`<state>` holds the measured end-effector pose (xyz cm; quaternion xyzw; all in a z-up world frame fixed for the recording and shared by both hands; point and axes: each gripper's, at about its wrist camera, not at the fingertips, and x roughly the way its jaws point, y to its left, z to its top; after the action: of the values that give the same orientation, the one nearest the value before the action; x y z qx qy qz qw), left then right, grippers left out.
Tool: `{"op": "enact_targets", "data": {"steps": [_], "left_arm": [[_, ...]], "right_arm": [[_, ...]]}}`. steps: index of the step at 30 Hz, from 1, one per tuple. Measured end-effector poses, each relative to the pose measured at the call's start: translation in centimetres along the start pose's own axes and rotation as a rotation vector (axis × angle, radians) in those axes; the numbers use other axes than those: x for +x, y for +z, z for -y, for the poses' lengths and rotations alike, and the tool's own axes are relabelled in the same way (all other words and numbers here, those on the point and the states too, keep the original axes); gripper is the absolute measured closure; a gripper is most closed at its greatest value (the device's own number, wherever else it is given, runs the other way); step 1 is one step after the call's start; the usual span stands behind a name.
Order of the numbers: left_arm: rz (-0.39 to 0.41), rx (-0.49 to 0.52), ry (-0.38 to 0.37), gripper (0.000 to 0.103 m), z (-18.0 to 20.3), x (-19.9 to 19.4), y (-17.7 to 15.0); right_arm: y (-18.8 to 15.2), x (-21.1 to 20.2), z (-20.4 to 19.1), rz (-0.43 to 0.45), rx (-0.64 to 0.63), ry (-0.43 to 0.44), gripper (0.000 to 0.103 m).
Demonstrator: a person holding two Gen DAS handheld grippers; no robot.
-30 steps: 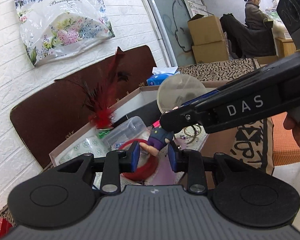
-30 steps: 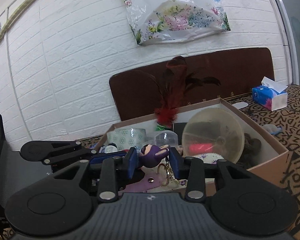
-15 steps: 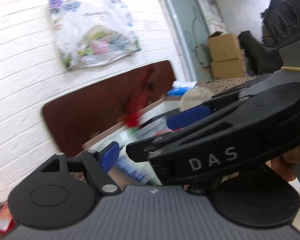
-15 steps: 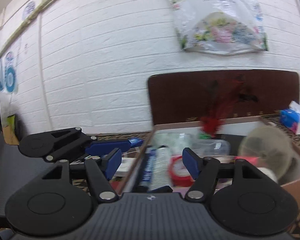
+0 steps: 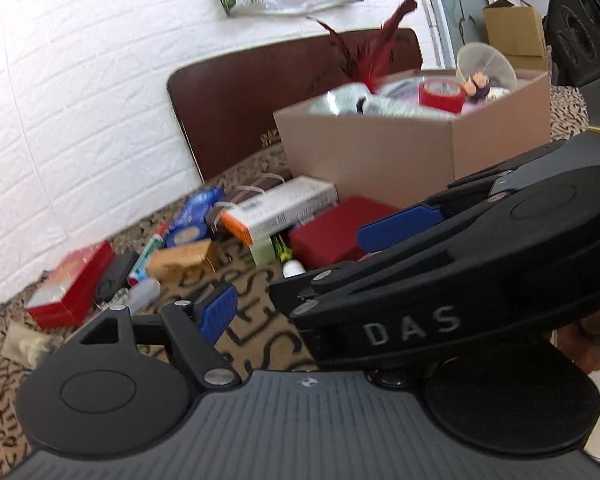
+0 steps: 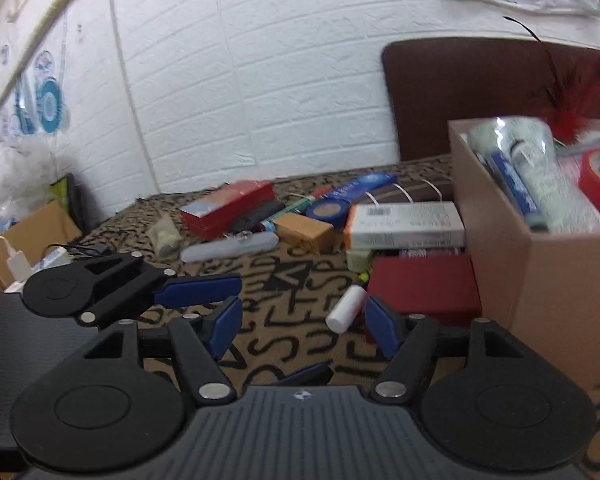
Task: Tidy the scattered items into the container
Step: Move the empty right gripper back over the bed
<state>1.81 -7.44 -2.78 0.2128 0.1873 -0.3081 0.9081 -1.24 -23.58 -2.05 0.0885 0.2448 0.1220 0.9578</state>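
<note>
The cardboard box (image 5: 404, 156) stands at the right and holds a red tape roll (image 5: 440, 96), a purple doll (image 5: 478, 88), a clear lid, red feathers and wrapped tubes; it also shows in the right wrist view (image 6: 540, 264). Scattered items lie left of it: a white carton (image 6: 404, 222), a dark red box (image 6: 420, 284), a small white bottle (image 6: 346, 308), a red carton (image 6: 228, 206), a tan box (image 6: 304, 230). My right gripper (image 6: 302, 326) is open and empty above the cloth. My left gripper (image 5: 300, 304) is open; its right finger is hidden behind the right gripper.
A patterned cloth (image 6: 292, 344) covers the surface. A dark brown board (image 5: 236, 112) leans on the white brick wall. A blue tube, a toothpaste tube, a black item and a clear bottle lie among the clutter. A black speaker (image 5: 584, 24) stands at the right.
Both grippers let go of the purple doll, which now lies in the box. Both opened, drew back out of the box and swung left toward the scattered items.
</note>
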Motion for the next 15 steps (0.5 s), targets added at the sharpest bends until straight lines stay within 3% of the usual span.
{"op": "enact_targets", "data": {"steps": [3,9,15], "left_arm": [[-0.01,0.017,0.006,0.024,0.2,0.1,-0.4],[-0.02,-0.027,0.064,0.023,-2.4,0.1,-1.3],[-0.056,-0.097,0.193,0.022,-7.9,0.9,-2.5]], "right_arm": [[-0.8,0.5,0.0,-0.02,0.035,-0.028,0.03],[0.1,3.6,-2.6,-0.028,-0.042,0.018,0.029],[1.8,9.3,-5.8,-0.046,-0.071,0.093,0.014]]}}
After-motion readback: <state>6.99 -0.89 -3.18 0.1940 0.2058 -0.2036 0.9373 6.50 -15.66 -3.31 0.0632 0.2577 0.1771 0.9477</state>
